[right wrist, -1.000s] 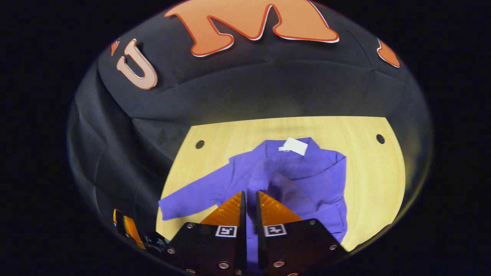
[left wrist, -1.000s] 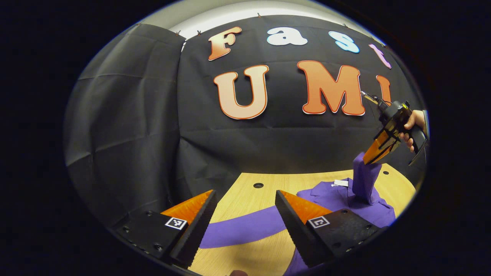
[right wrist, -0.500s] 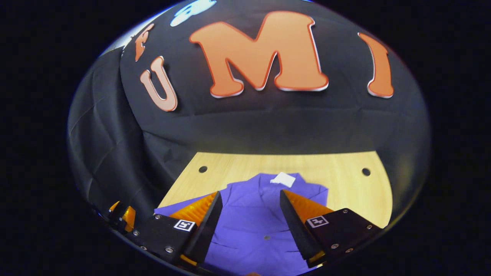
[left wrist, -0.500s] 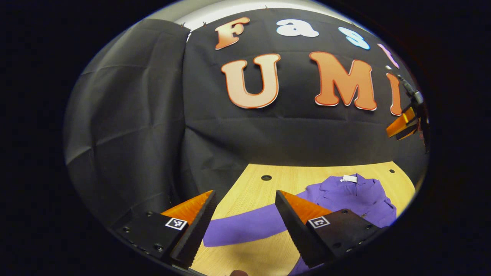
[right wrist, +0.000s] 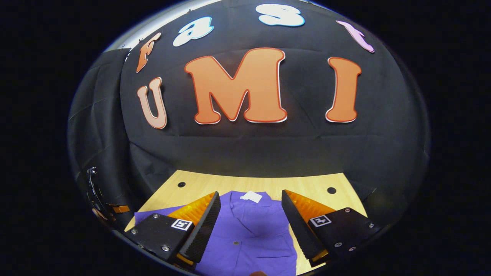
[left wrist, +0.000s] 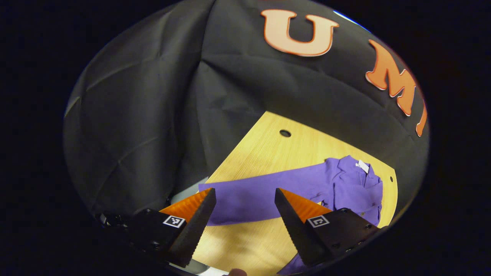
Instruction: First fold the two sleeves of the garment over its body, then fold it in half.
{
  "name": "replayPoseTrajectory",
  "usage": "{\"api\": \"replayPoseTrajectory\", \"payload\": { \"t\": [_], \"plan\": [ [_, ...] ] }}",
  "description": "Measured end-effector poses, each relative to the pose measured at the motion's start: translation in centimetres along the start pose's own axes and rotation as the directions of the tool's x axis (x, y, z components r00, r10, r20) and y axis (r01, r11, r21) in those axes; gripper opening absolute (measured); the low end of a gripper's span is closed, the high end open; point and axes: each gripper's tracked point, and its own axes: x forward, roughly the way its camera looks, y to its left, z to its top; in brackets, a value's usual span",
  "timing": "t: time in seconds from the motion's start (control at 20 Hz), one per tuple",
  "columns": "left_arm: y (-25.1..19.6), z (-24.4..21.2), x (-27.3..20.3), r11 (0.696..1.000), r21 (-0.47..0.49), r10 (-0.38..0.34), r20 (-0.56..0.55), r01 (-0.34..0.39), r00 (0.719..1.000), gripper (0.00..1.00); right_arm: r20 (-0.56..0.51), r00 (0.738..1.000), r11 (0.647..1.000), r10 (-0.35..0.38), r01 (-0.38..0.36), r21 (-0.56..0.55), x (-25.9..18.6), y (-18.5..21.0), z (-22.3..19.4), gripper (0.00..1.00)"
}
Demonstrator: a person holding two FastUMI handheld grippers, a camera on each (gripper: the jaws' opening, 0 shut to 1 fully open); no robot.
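The purple garment (left wrist: 345, 188) lies flat on the wooden table (left wrist: 268, 153), collar and white tag (right wrist: 251, 196) toward the booth's back wall. In the right gripper view the right gripper (right wrist: 249, 226) hangs over the shirt's body with its jaws spread wide and nothing between them; no sleeve sticks out past the body on that side, so that sleeve looks to be folded in over the front — a judgement from how the cloth lies. The other sleeve (left wrist: 261, 195) stretches straight out across the table toward its edge, unfolded. In the left gripper view the left gripper (left wrist: 243, 218) hovers just above the cuff end of that sleeve, jaws also spread and empty, lined up either side of the cloth. So roughly a third of the job seems done: this second sleeve must be pinched and carried over the body, and the final fold in half has not begun.
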Motion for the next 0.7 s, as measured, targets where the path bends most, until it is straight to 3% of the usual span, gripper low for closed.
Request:
{"api": "replayPoseTrajectory", "payload": {
  "t": [0.05,0.25,0.35,0.5,0.55,0.6,0.7],
  "plan": [
    [0.4,-0.6,0.7,1.000,-0.015,-0.002,-0.043,0.001,0.999,0.98,0.001,1.000,1.000,-0.011,0.011,-0.006,-0.6,-0.6,-0.4,0.95],
    [2.1,-3.3,4.1,0.997,-0.068,0.018,-0.218,-0.034,0.976,0.97,0.011,0.998,0.998,-0.064,0.064,-0.021,-2.6,-2.9,-1.5,1.00],
    [2.9,-4.6,5.3,0.995,-0.094,0.014,-0.289,-0.042,0.957,0.98,0.016,0.996,0.996,-0.084,0.084,-0.014,-3.4,-3.9,-1.8,0.95],
    [4.5,-6.2,6.8,0.993,-0.086,0.046,-0.349,-0.080,0.936,0.96,0.005,0.993,0.993,-0.116,0.116,0.004,-4.3,-5.6,-2.6,0.95],
    [5.1,-6.6,7.4,0.993,-0.084,0.051,-0.366,-0.088,0.929,0.98,0.008,0.992,0.992,-0.124,0.124,0.007,-4.6,-5.9,-2.7,1.00],
    [5.9,-7.0,7.7,0.991,-0.082,0.064,-0.386,-0.103,0.921,0.98,0.004,0.991,0.991,-0.135,0.135,0.010,-4.8,-6.4,-3.0,0.95],
    [7.0,-7.8,8.5,0.989,-0.091,0.069,-0.415,-0.117,0.907,0.98,-0.007,0.989,0.989,-0.150,0.150,0.019,-5.2,-6.9,-3.6,0.95]
  ]
}}
